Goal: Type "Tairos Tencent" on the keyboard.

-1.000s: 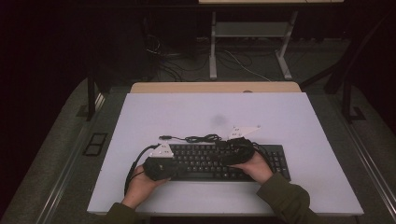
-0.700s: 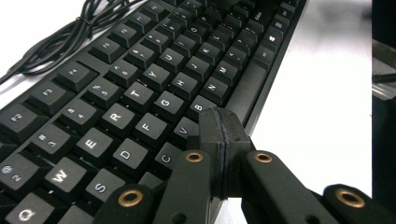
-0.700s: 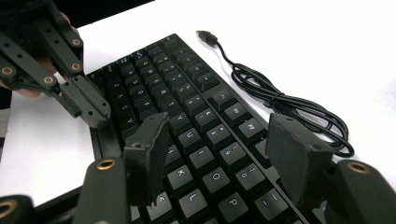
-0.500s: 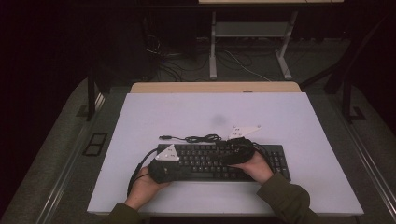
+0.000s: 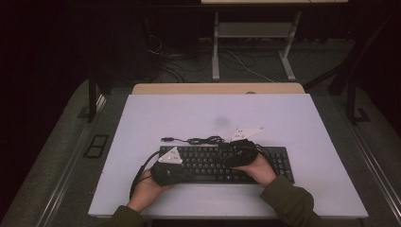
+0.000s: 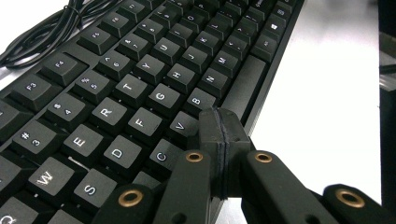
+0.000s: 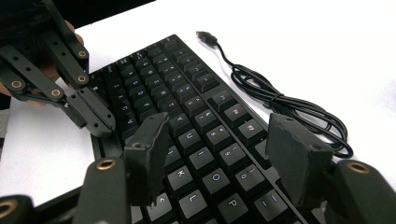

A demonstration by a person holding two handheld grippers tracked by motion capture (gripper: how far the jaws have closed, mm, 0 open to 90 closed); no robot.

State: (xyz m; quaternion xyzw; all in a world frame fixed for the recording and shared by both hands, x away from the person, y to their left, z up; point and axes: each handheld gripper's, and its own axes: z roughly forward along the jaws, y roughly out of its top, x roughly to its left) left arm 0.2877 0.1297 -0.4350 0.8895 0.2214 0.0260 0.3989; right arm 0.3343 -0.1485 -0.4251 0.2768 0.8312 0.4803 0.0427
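I see the black keyboard (image 5: 222, 163) lying flat near the front edge of the white bench (image 5: 293, 118). My left claw (image 6: 219, 140) is pressed together, empty, at the keys by the space bar, perhaps touching. My right claw (image 7: 219, 158) hangs spread above the right-hand keys, its cable (image 7: 285, 105) coiled behind.

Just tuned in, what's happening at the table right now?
A person holds a gripper in each hand over a black keyboard on the white table. The left gripper, jaws shut and empty, has its tip down near the V and B keys by the space bar. The right gripper hovers above the right-hand letter keys with its jaws apart and nothing between them. The keyboard's cable lies coiled and unplugged behind it.
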